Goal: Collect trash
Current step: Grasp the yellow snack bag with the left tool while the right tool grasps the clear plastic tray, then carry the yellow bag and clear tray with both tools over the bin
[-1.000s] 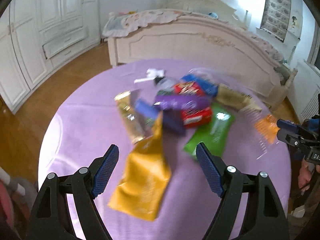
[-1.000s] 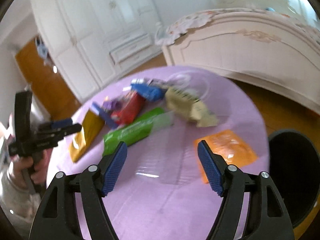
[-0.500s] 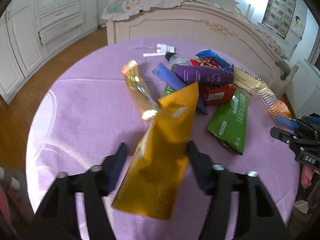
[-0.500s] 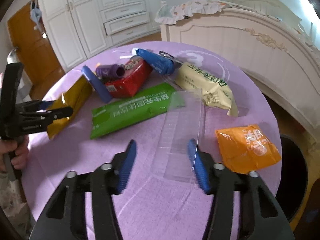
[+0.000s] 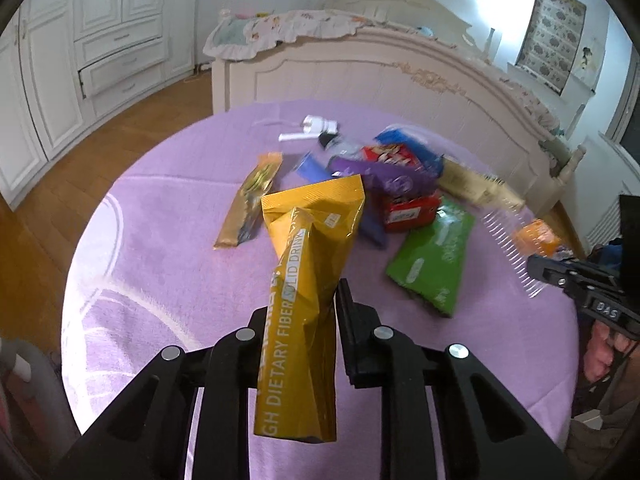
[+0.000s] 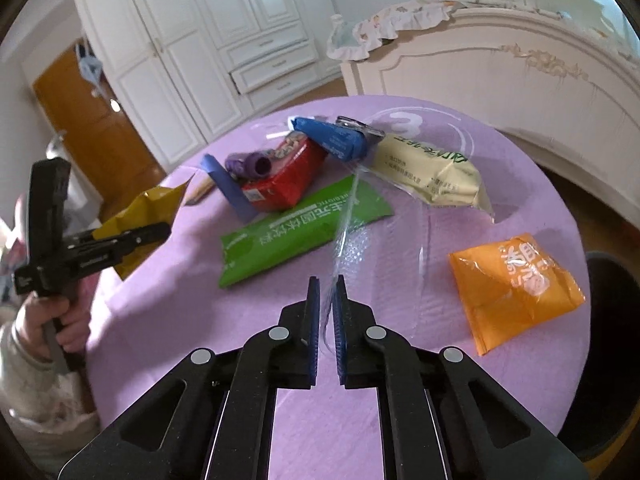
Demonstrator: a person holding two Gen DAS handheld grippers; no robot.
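Observation:
On the round table with a purple cloth lies a heap of wrappers. My left gripper has its jaws closing on a yellow drink-powder pouch. Its pads press the pouch, which stands up off the cloth; the same pouch shows in the right wrist view, at the left. My right gripper is shut on the edge of a clear plastic bubble sheet, which rises from the cloth in front of it. In the left wrist view the right gripper sits at the table's right edge.
A green packet, red box, purple tube, blue packet, beige packet and orange packet lie on the cloth. A black bin stands by the right edge. A bed and wardrobes stand beyond.
Both grippers went from wide open to closed. The left one took the yellow pouch and tipped it upright. The right one closed on the clear plastic sheet.

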